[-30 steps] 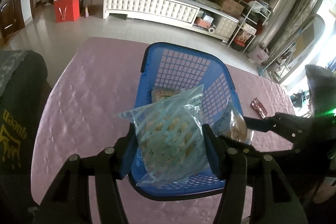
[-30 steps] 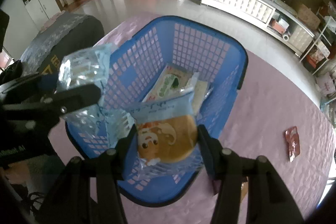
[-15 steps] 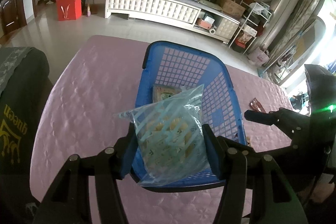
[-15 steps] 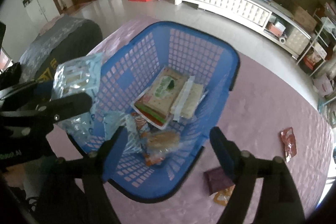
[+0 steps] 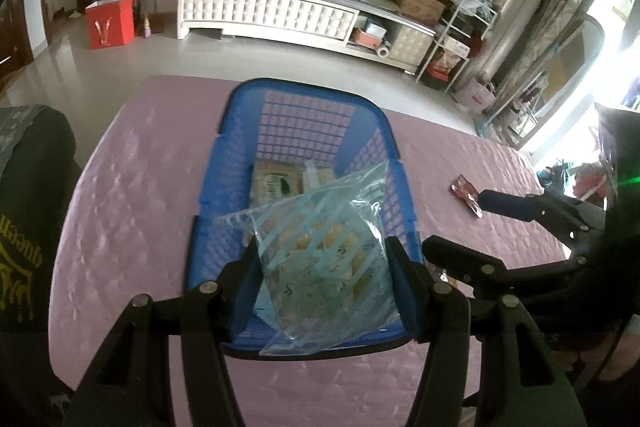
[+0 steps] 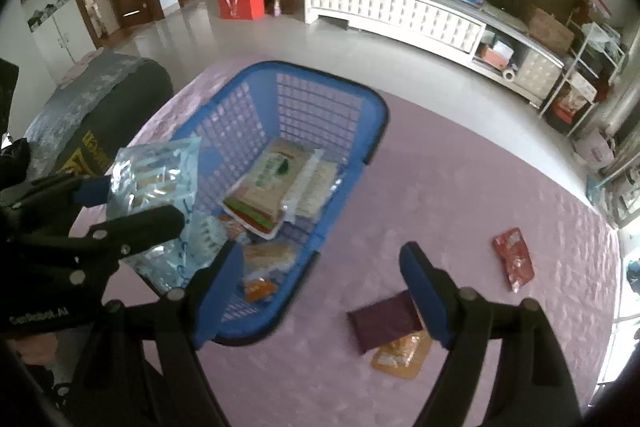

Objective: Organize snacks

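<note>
Since the earlier frame the right claw (image 6: 320,287) has let its bun packet drop into the blue basket (image 6: 376,107) and now stands spread and empty, the maroon packet (image 6: 380,327) lying on the table at its 4 o'clock, while the left claw (image 5: 324,283) pinches a clear biscuit bag (image 5: 328,247).

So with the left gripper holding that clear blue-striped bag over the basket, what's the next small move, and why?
Probably open the left gripper and let the striped bag drop. It hangs above the blue basket, where other packets already lie. The right gripper has just been opening, with nothing between its fingers, so it can next go for the purple packet on the table.
</note>
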`<move>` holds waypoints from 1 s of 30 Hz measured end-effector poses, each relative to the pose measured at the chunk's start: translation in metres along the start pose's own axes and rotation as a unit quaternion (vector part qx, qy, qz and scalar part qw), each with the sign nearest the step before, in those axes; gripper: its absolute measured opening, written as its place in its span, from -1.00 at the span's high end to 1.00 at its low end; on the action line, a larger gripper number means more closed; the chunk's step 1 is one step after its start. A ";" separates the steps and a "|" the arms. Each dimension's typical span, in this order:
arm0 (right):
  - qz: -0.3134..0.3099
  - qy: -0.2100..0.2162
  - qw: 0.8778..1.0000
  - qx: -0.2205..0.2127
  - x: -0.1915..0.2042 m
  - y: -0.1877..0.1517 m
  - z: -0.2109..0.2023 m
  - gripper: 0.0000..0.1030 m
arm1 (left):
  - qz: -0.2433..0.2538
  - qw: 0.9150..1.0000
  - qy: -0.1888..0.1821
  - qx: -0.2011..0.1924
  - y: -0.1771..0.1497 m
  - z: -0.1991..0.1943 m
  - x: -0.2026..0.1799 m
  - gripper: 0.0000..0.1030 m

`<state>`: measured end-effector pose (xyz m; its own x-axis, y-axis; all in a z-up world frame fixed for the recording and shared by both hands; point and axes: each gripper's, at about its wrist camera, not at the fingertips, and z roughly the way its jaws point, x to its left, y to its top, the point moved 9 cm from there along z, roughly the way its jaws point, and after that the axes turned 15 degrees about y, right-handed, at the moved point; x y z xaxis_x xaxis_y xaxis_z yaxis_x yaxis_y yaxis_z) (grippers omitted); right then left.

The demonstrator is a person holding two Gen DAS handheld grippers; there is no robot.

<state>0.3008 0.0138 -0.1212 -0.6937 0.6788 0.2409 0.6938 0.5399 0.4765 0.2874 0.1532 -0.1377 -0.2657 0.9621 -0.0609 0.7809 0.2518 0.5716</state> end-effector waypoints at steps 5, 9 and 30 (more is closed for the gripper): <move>0.018 -0.003 1.000 -0.004 -0.020 -0.006 -0.003 -0.62 | 0.015 1.000 -0.003 0.011 0.001 0.012 -0.018 -0.09; 0.029 -0.004 1.000 -0.005 -0.033 -0.010 -0.004 -0.62 | 0.024 0.999 -0.004 0.023 -0.003 0.024 -0.029 -0.09; 0.046 0.005 0.999 0.004 -0.057 -0.021 0.012 -0.63 | 0.057 0.996 0.032 0.062 -0.029 0.079 -0.039 -0.11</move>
<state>0.3284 -0.0307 -0.1550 -0.6282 0.7215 0.2912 0.7564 0.4786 0.4459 0.3198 0.1167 -0.2166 -0.2034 0.9777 0.0522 0.8709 0.1564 0.4658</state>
